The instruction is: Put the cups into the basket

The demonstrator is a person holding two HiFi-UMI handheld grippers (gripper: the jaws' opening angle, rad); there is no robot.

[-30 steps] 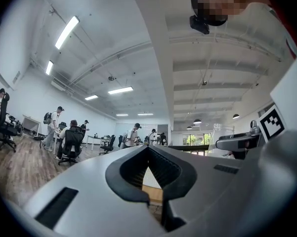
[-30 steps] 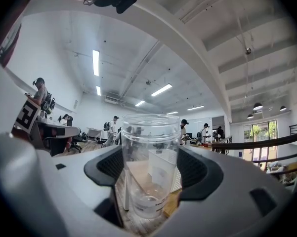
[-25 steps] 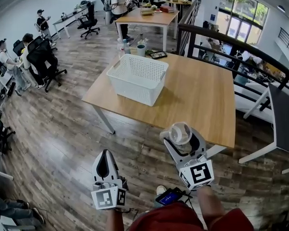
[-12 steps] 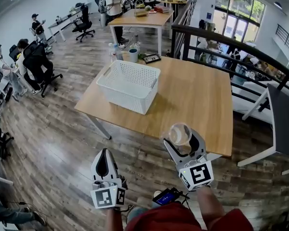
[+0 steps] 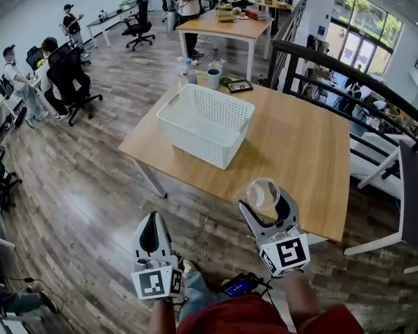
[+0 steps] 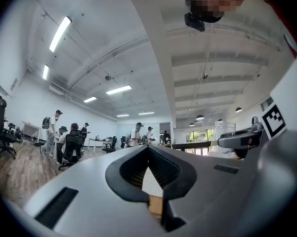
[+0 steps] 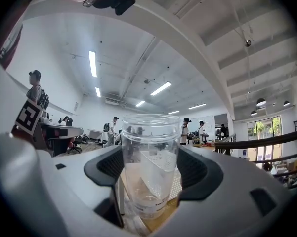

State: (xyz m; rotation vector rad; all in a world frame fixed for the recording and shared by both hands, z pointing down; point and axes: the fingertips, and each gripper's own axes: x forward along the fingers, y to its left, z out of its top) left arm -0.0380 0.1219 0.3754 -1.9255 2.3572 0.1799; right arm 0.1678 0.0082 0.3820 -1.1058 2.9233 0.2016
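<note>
One clear cup [image 5: 261, 191] in my right gripper [image 5: 264, 200]; only right gripper view shows pads pressed on both its sides. Head view puts cup well short of white basket [image 5: 195, 141], over table [image 5: 306, 152] edge. Left gripper [image 5: 151, 239] farther from basket, over floor [image 5: 90, 200]; its own view shows me jaws together, empty.

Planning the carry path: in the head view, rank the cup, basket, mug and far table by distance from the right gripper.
1. Cup, in the right gripper jaws.
2. Basket, ahead-left on the near table.
3. Mug, at that table's far edge.
4. Far table, beyond the mug.
</note>
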